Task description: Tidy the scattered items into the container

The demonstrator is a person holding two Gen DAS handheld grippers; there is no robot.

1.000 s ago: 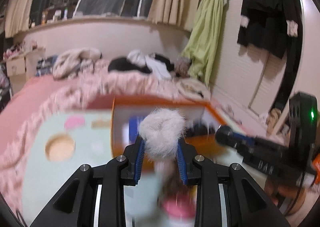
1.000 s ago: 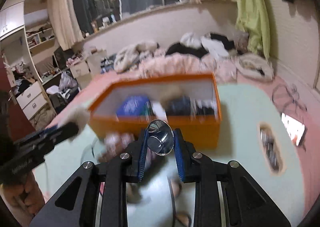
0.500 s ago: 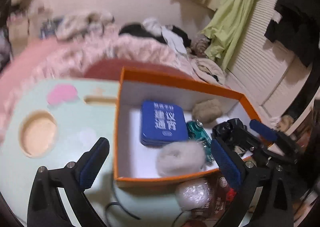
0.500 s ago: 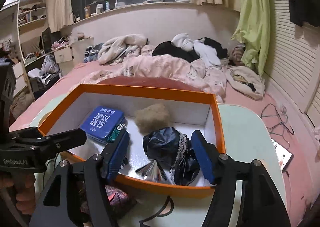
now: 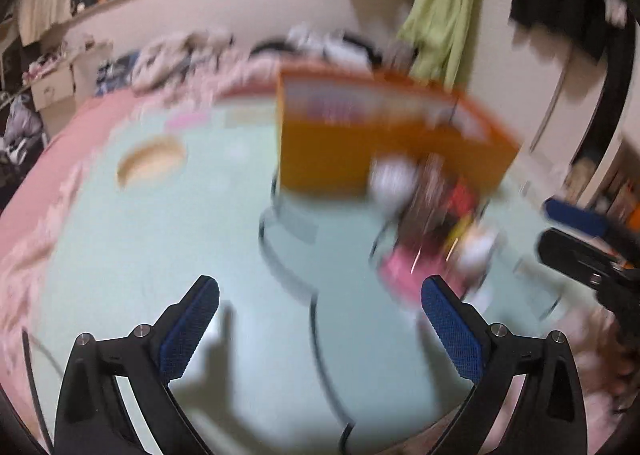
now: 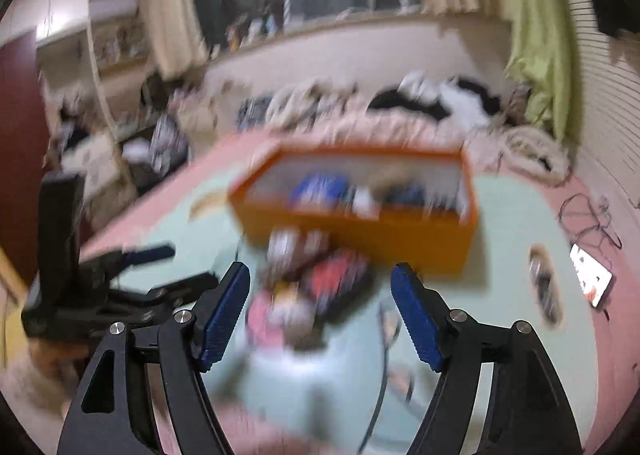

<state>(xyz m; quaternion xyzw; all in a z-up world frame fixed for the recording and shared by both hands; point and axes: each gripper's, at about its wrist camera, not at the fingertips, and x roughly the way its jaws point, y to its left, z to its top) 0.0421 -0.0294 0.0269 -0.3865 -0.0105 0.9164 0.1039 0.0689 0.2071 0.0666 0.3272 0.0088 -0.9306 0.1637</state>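
Note:
Both views are blurred by motion. The orange box point(image 5: 360, 151) stands on the mint table top point(image 5: 160, 255), with a blue tin point(image 6: 320, 187) and dark items inside. Just in front of its near wall point(image 6: 400, 239) lies a pile of loose items: a white ball point(image 5: 392, 179), a red packet point(image 6: 340, 279) and a pink thing point(image 5: 400, 267). My left gripper point(image 5: 320, 287) hangs wide open over bare table, left of the pile. My right gripper point(image 6: 320, 269) points at the pile. Its jaws are opening and the pads press on nothing.
A black cable point(image 5: 280, 255) loops across the table in front of the box. A phone point(image 6: 592, 279) lies at the table's right edge. A round beige patch point(image 5: 152, 163) marks the table's left. Behind is a pink bed with heaped clothes point(image 6: 440, 103).
Both grippers were shut, the left on a white fluffy ball, the right on a silver cone. Both opened, leaving these in the box. Both then drew back and sank toward the pile.

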